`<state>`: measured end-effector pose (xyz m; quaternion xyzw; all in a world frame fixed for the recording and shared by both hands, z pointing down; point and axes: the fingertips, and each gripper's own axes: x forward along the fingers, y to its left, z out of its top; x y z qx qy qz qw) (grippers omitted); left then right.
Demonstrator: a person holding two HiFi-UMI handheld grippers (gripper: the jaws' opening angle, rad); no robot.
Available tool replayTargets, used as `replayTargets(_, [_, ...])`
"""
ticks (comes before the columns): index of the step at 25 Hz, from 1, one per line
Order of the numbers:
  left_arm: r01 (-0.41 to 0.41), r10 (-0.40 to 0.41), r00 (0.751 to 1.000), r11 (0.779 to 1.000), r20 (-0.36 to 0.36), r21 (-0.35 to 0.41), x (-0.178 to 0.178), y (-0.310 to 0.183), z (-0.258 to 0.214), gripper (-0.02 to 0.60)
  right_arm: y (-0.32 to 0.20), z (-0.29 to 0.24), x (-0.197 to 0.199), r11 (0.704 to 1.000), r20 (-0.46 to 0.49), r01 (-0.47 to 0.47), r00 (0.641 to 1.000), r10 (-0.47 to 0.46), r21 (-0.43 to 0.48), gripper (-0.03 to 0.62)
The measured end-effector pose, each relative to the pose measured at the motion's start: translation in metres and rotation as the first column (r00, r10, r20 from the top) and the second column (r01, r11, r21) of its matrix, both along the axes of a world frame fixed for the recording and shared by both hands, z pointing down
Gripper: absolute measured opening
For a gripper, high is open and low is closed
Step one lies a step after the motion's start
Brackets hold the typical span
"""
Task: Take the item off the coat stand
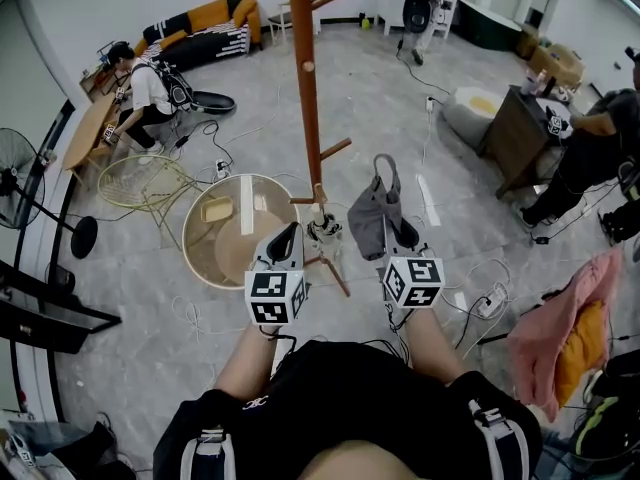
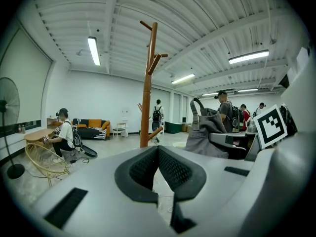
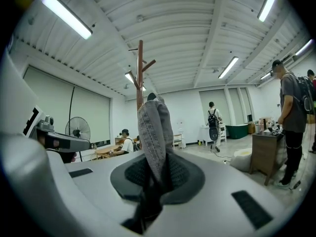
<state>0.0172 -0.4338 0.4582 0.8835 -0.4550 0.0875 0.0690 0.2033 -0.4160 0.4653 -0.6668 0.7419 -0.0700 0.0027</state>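
Grey marbled floor (image 1: 440, 258) spreads under a wide workroom with strip lights overhead; the wooden coat stand (image 1: 305, 88) rises at the middle of the head view. The right gripper (image 1: 397, 236) has its jaws clamped nearly together on a fold of the grey cloth bag (image 1: 372, 218); the bag hangs just to the right of the pole, its strap loop standing free and on no peg. The left gripper (image 1: 287, 240) shows its pads closed together with nothing between them; it hovers near the foot of the pole.

By these views the lift off the peg seems done, and the step in hand is carrying the bag clear. The next move likely calls for drawing it back and to the right, away from the short lower peg (image 1: 335, 148) that could catch the strap, with the grip kept firm.

A round wicker table (image 1: 205, 253) sits left of the stand; a yellow wire chair (image 1: 140, 183) is beyond it; cables (image 1: 480, 303) trail over the floor; a pink cloth (image 1: 565, 318) lies at the right; a seated person (image 1: 150, 93) works well apart.
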Motion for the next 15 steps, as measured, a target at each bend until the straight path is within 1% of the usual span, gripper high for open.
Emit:
replayTargets(11, [-0.009, 0.009, 1.0, 1.0, 0.001, -0.001, 0.0007, -0.0012, 0.003, 0.017, 0.0023, -0.0035, -0.0061, 0.999, 0.005, 0.024, 1.0, -0.024, 0.024, 0.046])
replayTargets(15, [-0.011, 0.011, 1.0, 1.0, 0.0, 0.003, 0.006, -0.002, 0.0046, 0.017, 0.0038, -0.0043, -0.0032, 0.999, -0.003, 0.033, 0.999, -0.033, 0.033, 0.046])
